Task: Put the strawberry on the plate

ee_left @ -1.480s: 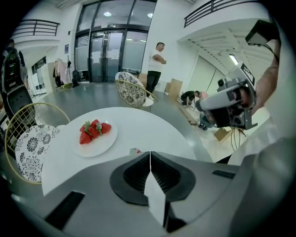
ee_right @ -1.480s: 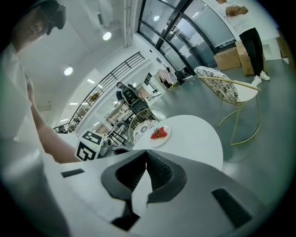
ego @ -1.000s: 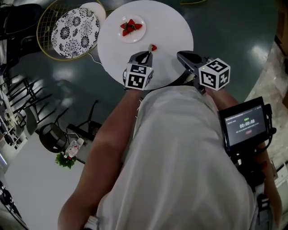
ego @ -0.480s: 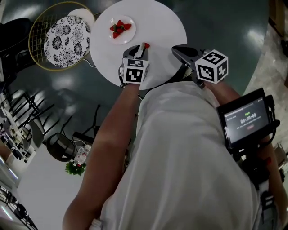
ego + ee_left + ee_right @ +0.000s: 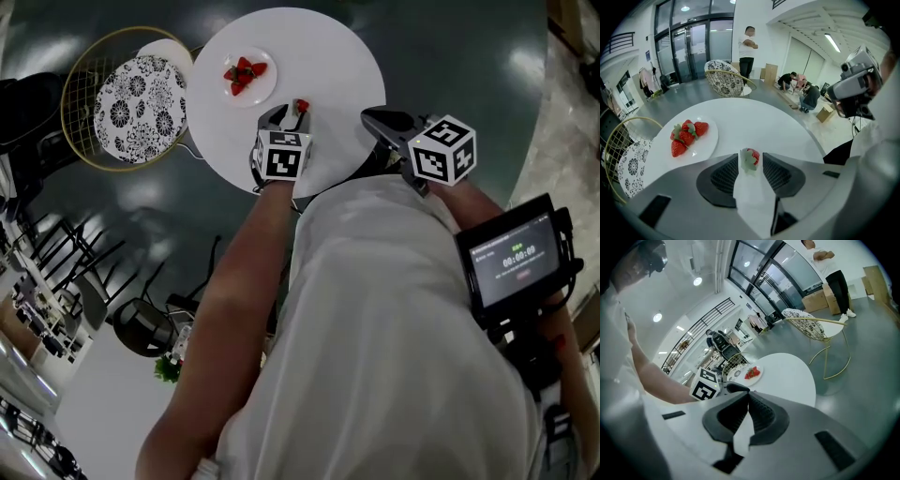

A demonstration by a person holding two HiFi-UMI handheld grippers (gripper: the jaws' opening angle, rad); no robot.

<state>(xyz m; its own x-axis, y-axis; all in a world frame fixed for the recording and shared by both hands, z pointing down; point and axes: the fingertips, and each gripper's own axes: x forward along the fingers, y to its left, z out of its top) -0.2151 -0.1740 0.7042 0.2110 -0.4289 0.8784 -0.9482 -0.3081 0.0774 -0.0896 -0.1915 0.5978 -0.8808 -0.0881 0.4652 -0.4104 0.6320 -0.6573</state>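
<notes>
Left gripper view, A noted: the left gripper's jaws were opening, with the strawberry loose between them on the table, near-right of the plate.

B replied: Probably light, soft and easily bruised, so pinch gently across its red flanks. The right gripper was closed and empty.

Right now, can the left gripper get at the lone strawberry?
Probably yes: the strawberry sits right between the left gripper's opening jaws. The pads are not pressing on it, and nothing blocks them.
</notes>
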